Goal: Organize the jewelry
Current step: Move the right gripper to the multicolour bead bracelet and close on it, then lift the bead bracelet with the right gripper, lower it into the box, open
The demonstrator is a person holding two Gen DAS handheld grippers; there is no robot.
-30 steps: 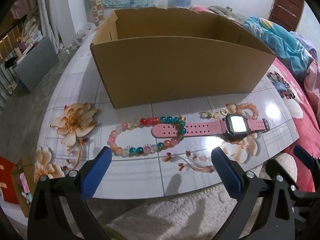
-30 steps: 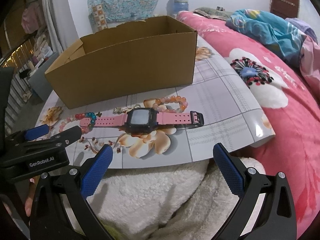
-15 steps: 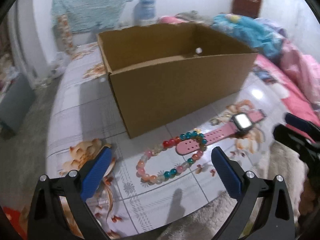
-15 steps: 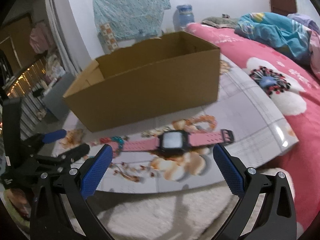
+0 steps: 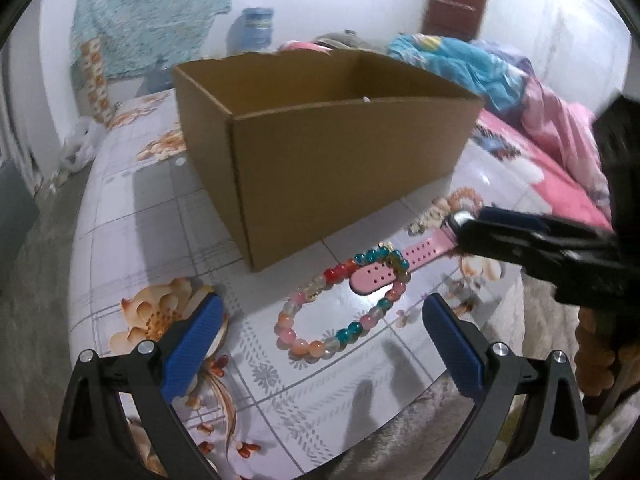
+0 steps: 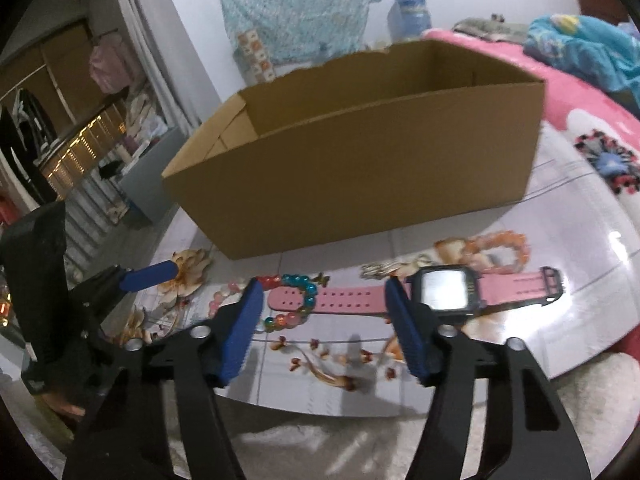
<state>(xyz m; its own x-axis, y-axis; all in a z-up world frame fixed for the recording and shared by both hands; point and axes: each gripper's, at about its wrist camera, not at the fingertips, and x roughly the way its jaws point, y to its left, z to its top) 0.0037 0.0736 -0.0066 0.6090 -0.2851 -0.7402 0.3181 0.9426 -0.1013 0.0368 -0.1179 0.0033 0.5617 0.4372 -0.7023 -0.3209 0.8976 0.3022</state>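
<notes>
A matt brown corrugated-cardboard box [image 6: 360, 152] stands on a glossy floral-print plastic sheet [image 5: 152, 240]; the multicoloured bead bracelet [image 5: 340, 300] looks glassy, the pink watch strap [image 6: 344, 294] matt rubbery.

A pink rubber-strapped wristwatch with a black square case [image 6: 442, 289] lies flat and stretched out in front of the open brown cardboard box [image 6: 360, 160], its screen facing up. Its perforated strap end rests across a bracelet of round teal, red, pink and clear glass beads [image 5: 344, 304], lying as an open loop nearer the box's corner. A smaller orange-pink beaded bracelet [image 6: 502, 250] lies between the watch case and the box.
</notes>
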